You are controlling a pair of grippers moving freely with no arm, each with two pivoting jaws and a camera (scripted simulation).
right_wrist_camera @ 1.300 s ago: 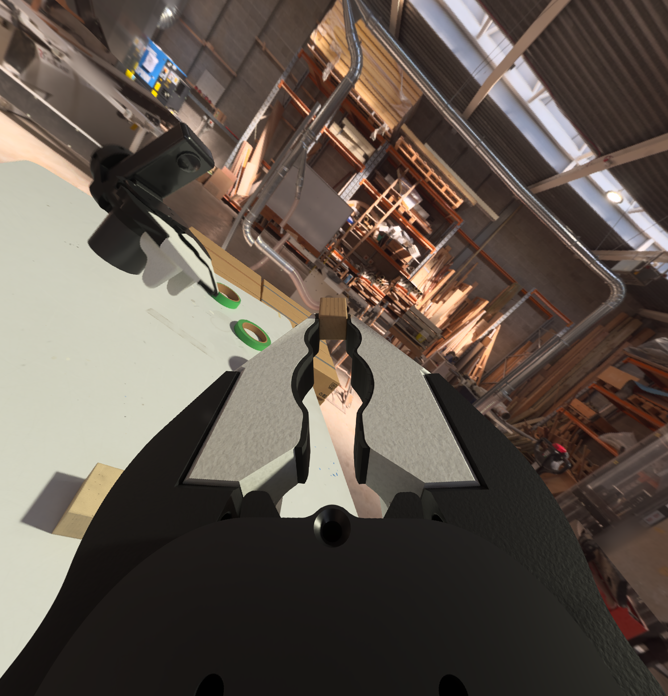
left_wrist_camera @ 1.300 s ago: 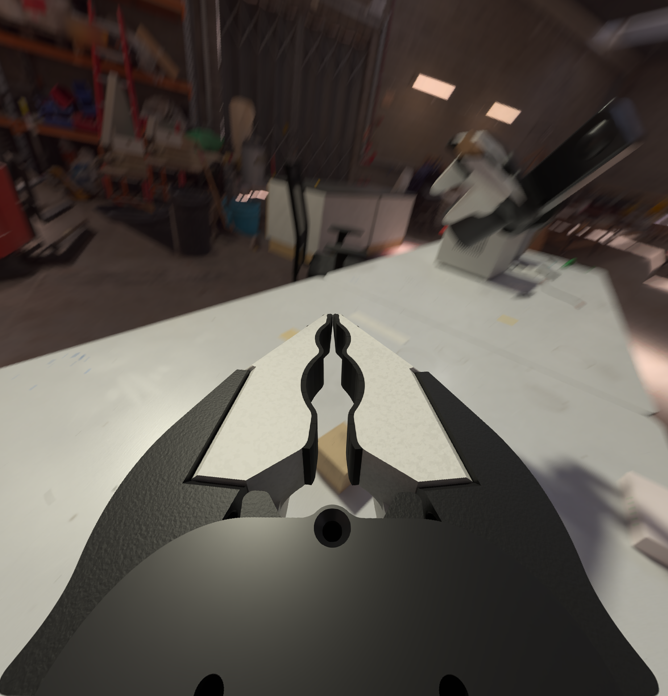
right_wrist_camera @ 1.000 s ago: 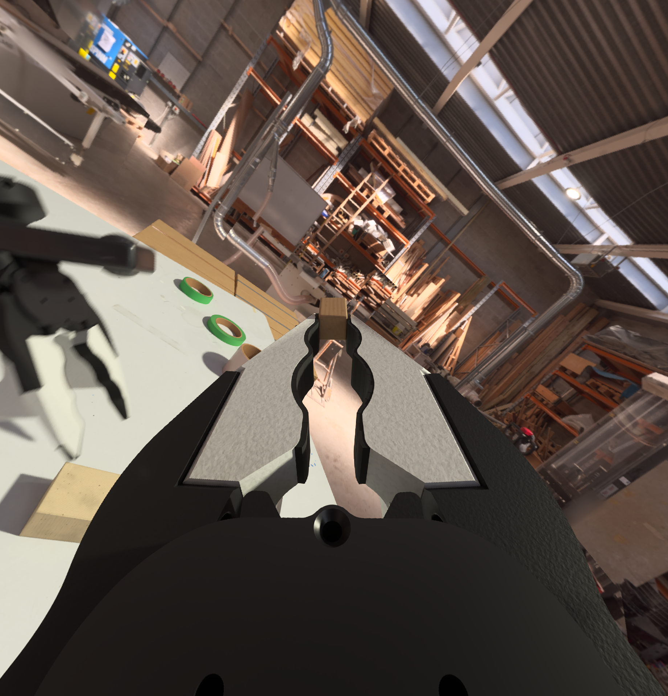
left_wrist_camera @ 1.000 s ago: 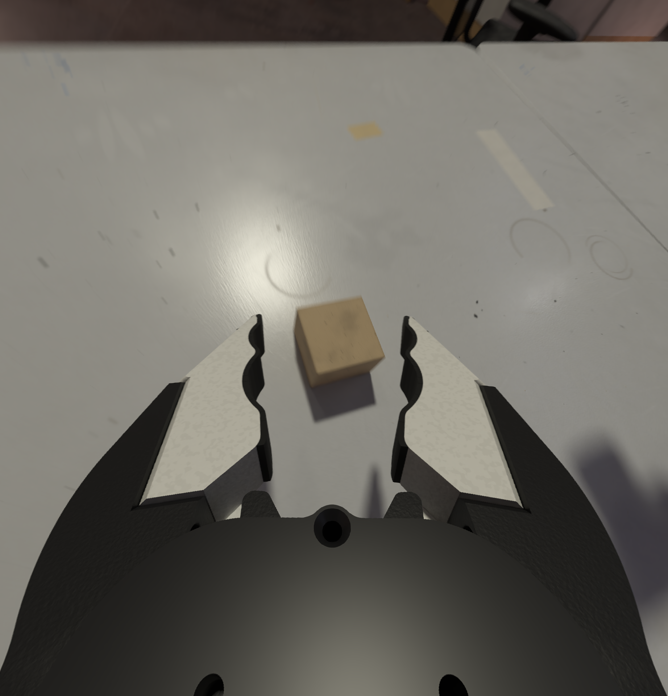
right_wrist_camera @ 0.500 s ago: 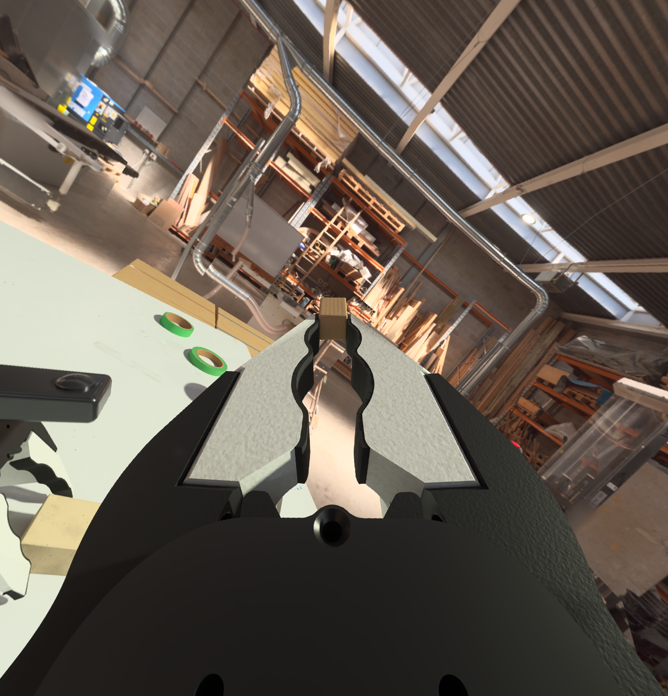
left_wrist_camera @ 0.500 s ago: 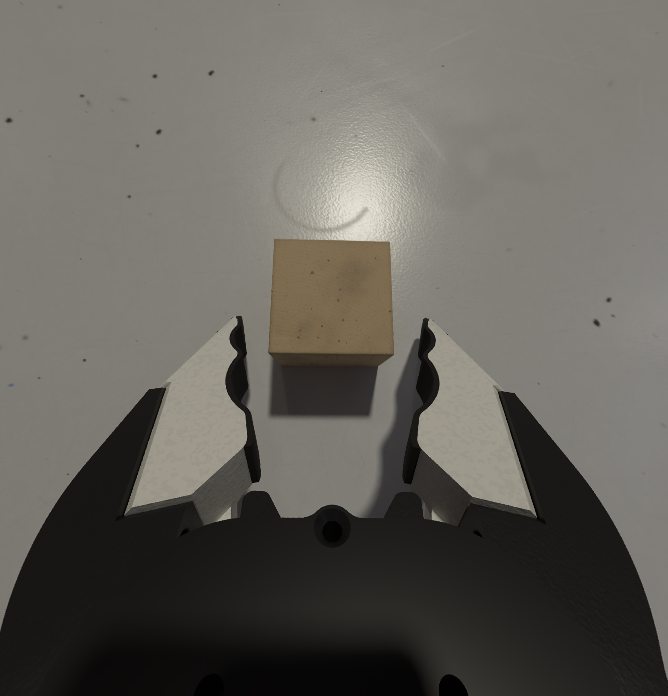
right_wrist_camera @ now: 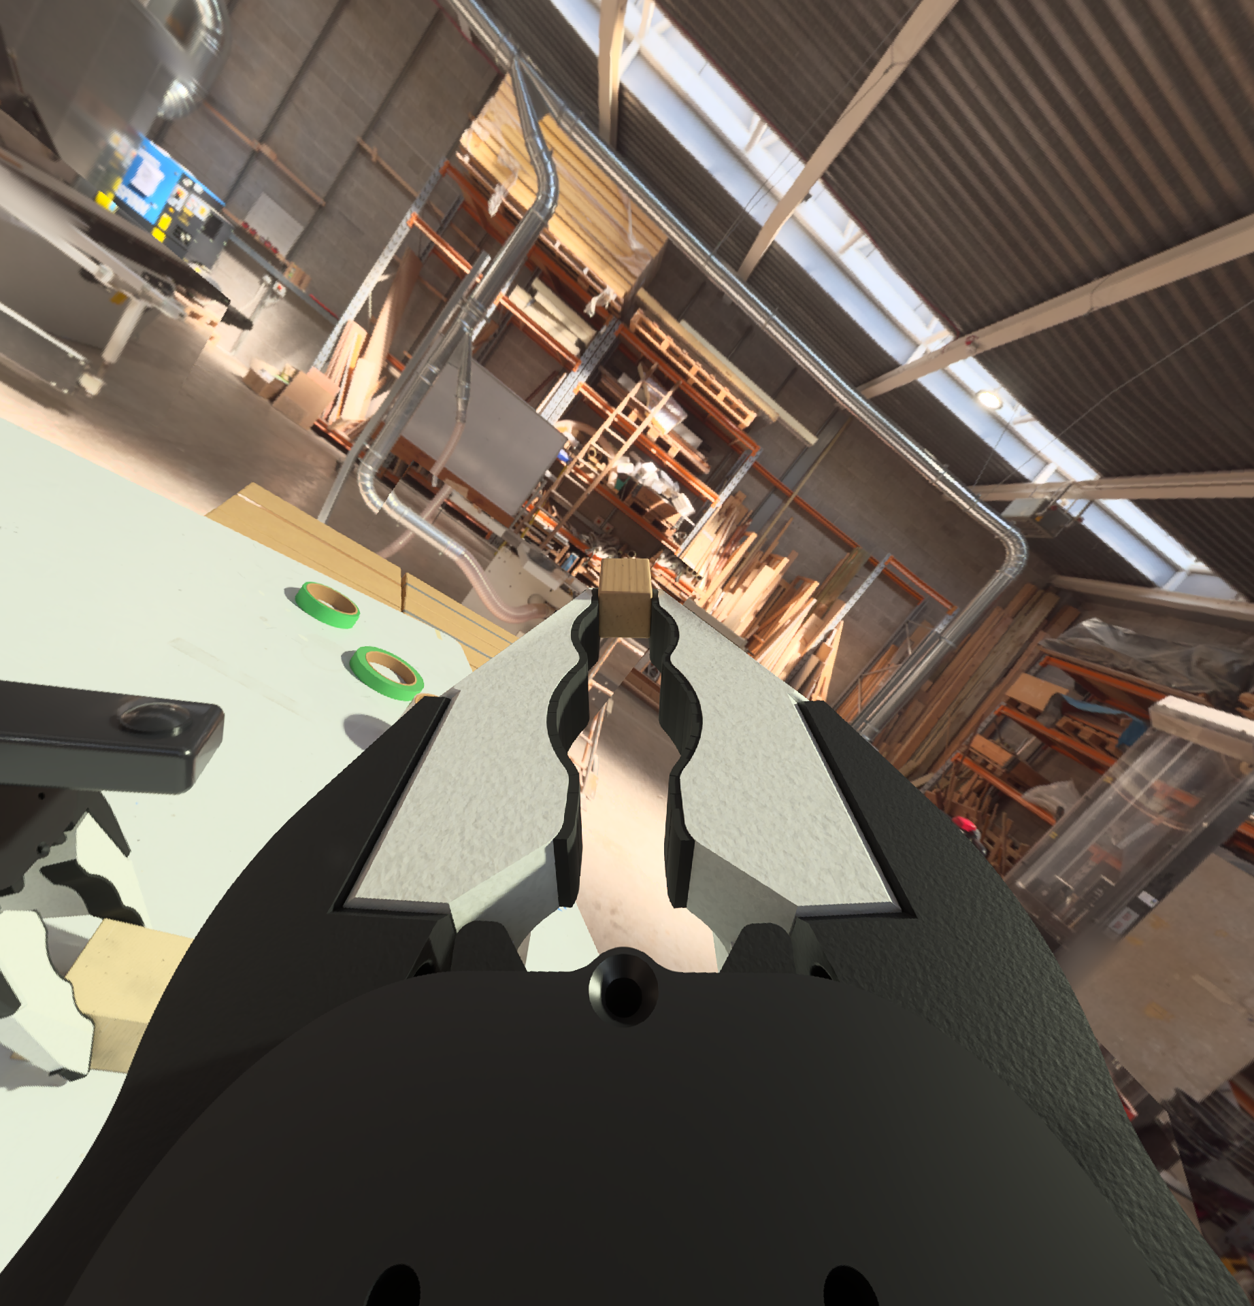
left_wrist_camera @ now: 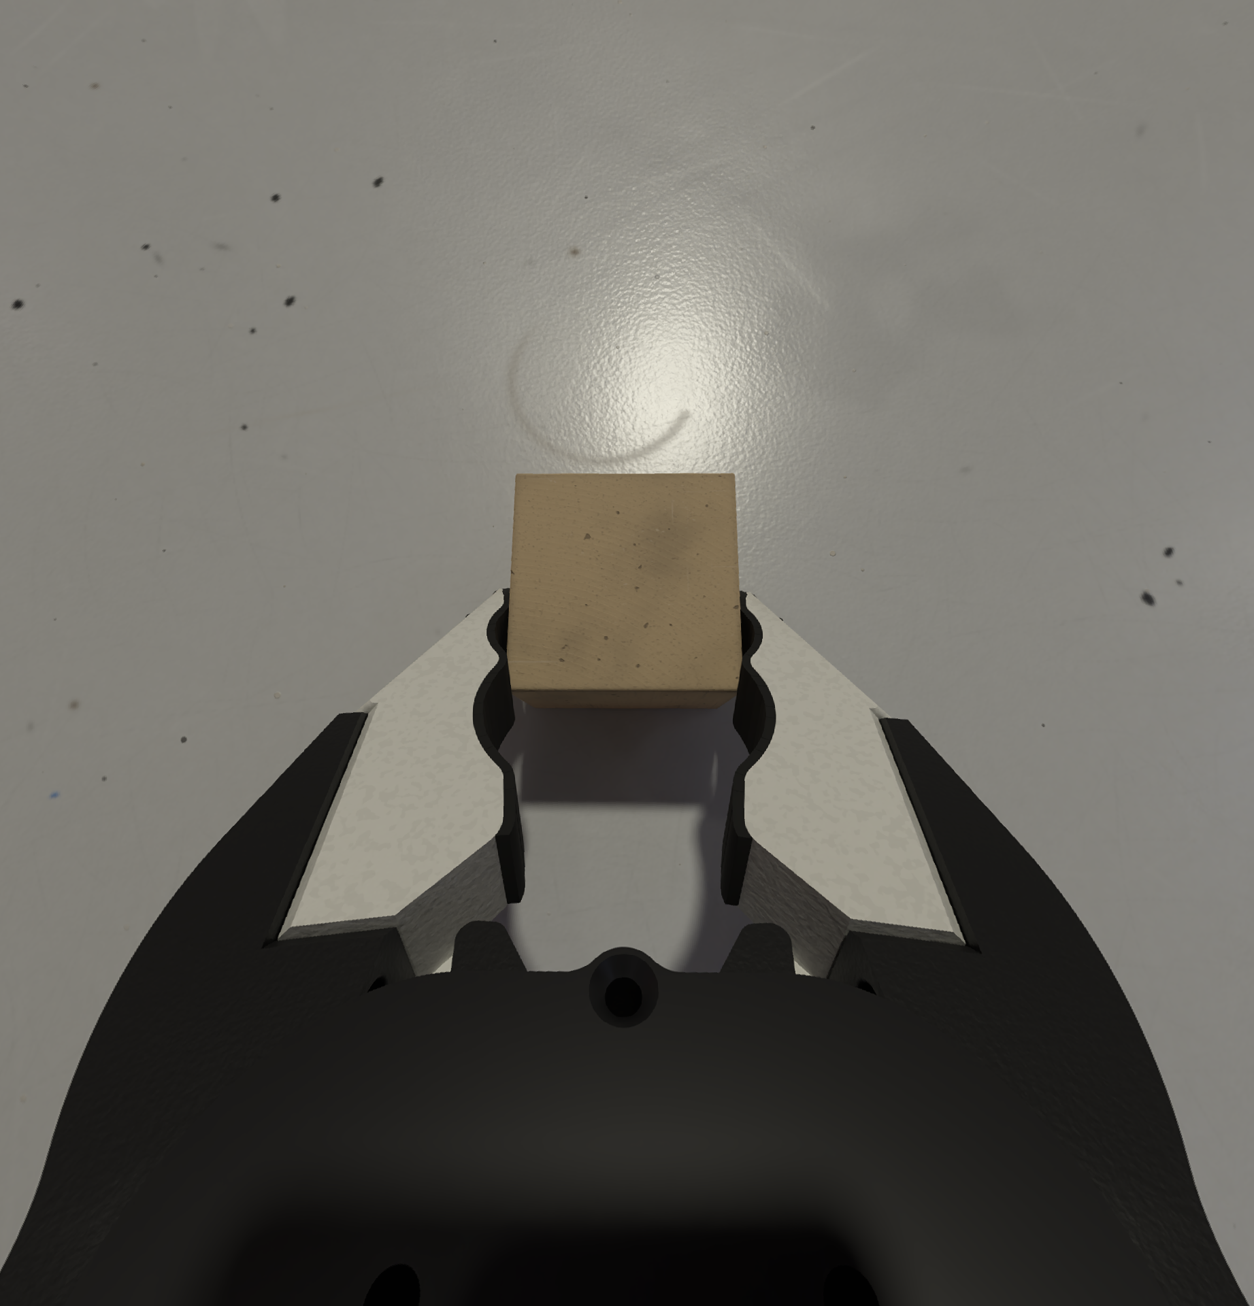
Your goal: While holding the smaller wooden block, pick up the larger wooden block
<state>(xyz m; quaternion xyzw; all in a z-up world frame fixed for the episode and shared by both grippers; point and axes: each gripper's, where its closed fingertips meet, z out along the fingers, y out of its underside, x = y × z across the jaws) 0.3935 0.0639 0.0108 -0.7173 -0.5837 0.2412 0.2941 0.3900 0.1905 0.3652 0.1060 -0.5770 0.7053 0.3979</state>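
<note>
Pale wood fills the middle of the left wrist view: the larger wooden block [left_wrist_camera: 624,590] sits on the grey, speckled desk [left_wrist_camera: 256,353], and the left gripper [left_wrist_camera: 624,622] points straight down at it. Its two white fingers [left_wrist_camera: 426,763] close on the block's left and right sides near the tips, pinching it. The block's shadow falls on the desk between the fingers, and a bright glare lies on the desk just beyond the block.

In the right wrist view, the right gripper [right_wrist_camera: 624,608] is raised off the desk [right_wrist_camera: 115,579] and tilted up toward the warehouse shelving. It pinches the smaller wooden block [right_wrist_camera: 624,596] between its fingertips, the block standing out past them. At lower left the left gripper [right_wrist_camera: 65,940] shows again, its fingers on the larger wooden block [right_wrist_camera: 125,989]. Two green tape rolls [right_wrist_camera: 327,606] lie farther off on the desk.
</note>
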